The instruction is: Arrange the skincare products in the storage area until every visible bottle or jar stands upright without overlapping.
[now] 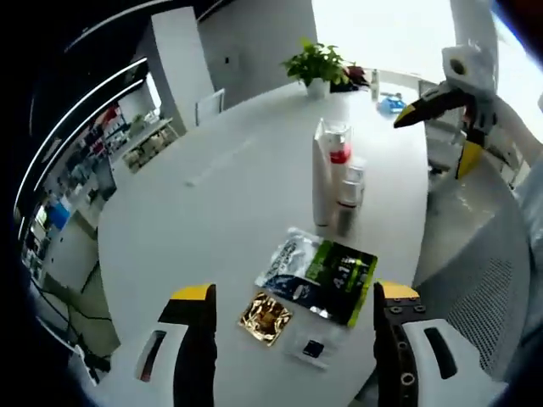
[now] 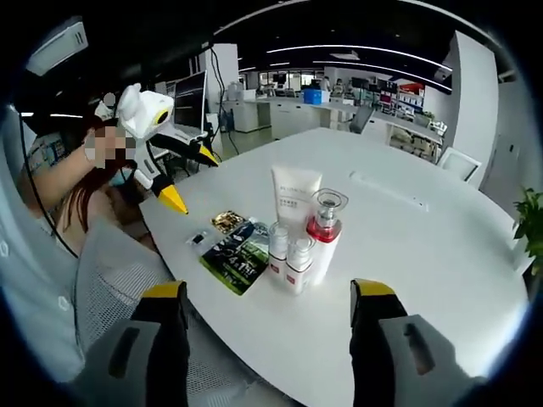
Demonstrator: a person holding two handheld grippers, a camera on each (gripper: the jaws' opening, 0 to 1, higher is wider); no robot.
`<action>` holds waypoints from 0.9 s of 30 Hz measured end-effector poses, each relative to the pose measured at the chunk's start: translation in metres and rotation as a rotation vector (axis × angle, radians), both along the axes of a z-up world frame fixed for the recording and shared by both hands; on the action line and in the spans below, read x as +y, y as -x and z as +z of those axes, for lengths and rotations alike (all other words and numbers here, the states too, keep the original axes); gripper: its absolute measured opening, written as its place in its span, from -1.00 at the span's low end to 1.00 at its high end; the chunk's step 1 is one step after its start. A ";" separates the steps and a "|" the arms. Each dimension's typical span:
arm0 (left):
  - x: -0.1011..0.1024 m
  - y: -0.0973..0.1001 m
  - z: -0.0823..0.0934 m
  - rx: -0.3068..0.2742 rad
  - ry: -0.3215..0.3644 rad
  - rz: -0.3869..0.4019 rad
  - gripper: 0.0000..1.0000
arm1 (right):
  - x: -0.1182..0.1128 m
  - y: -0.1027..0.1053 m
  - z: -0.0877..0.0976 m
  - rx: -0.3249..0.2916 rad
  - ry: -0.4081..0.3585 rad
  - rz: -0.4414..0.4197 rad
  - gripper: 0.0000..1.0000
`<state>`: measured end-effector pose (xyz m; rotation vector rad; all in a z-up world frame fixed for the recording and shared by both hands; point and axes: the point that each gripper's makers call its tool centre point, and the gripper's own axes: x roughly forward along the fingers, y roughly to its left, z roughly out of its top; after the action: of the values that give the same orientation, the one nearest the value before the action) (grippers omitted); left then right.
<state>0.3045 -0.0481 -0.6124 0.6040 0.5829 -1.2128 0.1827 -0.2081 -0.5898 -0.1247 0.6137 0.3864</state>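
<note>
Already upright, the white tube (image 2: 294,197), red-collared bottle (image 2: 323,233) and two small bottles (image 2: 288,253) stood clustered mid-table (image 2: 424,254) beside flat sachets (image 2: 240,254), both tongs (image 1: 293,339) (image 2: 267,339) wide and empty, so a careless nudge could topple them.

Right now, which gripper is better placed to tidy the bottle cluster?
Probably right. The right gripper is open and faces the upright bottles close ahead; in the left gripper view, flat sachets lie between its jaws and the cluster.
</note>
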 end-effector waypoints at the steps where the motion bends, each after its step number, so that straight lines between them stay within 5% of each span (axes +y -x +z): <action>1: 0.000 0.001 0.002 -0.003 0.011 0.006 0.49 | 0.000 0.000 0.000 -0.001 0.000 -0.001 0.59; 10: 0.005 0.015 0.019 -0.019 0.132 0.066 0.60 | -0.002 0.002 -0.001 -0.011 -0.007 -0.015 0.63; 27: 0.018 0.036 0.025 -0.010 0.234 0.109 0.92 | -0.002 0.004 0.003 -0.057 -0.022 -0.028 0.90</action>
<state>0.2683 -0.0298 -0.5878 0.3759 0.4513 -1.1548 0.1784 -0.2101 -0.5867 -0.1060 0.5548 0.3612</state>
